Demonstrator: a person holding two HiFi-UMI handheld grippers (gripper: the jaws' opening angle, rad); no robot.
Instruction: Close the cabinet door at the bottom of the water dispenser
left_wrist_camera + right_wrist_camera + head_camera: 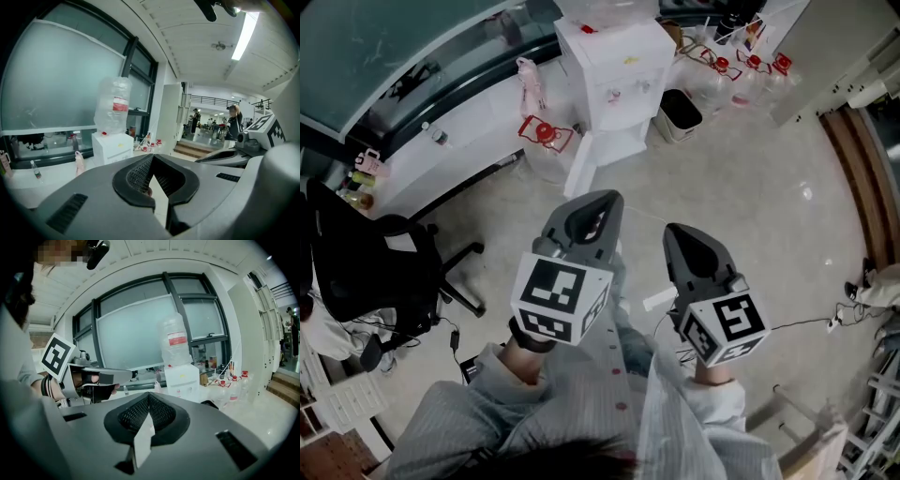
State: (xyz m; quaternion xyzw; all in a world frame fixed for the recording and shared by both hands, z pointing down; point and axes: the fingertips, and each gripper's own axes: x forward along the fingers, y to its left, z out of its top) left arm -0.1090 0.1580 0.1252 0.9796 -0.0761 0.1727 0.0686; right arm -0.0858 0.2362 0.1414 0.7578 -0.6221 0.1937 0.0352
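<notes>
At 12 o'clock from the left gripper (602, 199), in the head view, the cabinet door (581, 167) is standing open at the foot of the water dispenser (617, 66).

1. Door axis: the panel is showing nearly edge-on. Its long line is running from about 1 o'clock at the dispenser's lower left corner to 7 o'clock, where the free edge is pointing toward the person.
2. Nearer hand: the left gripper is sitting close to the free edge but apart from it. The right gripper (677, 234) is placing the door at about 11 o'clock and is lying farther off. The left hand therefore appears better placed.
3. Jaws: both pairs are meeting at the tips and are gripping nothing.
4. Swing: the free edge probably needs pushing toward 3 o'clock and then back toward 12 o'clock, so contact is best made on the face looking toward 9 o'clock.
5. Room: a red-capped water jug (546, 134) is crowding that 9 o'clock side. A black bin (680, 111) is standing just beside the dispenser at its 3 o'clock, and an office chair (375, 258) is sitting well apart at 9 o'clock. The floor (750, 187) between the grippers and the door is lying open.
</notes>
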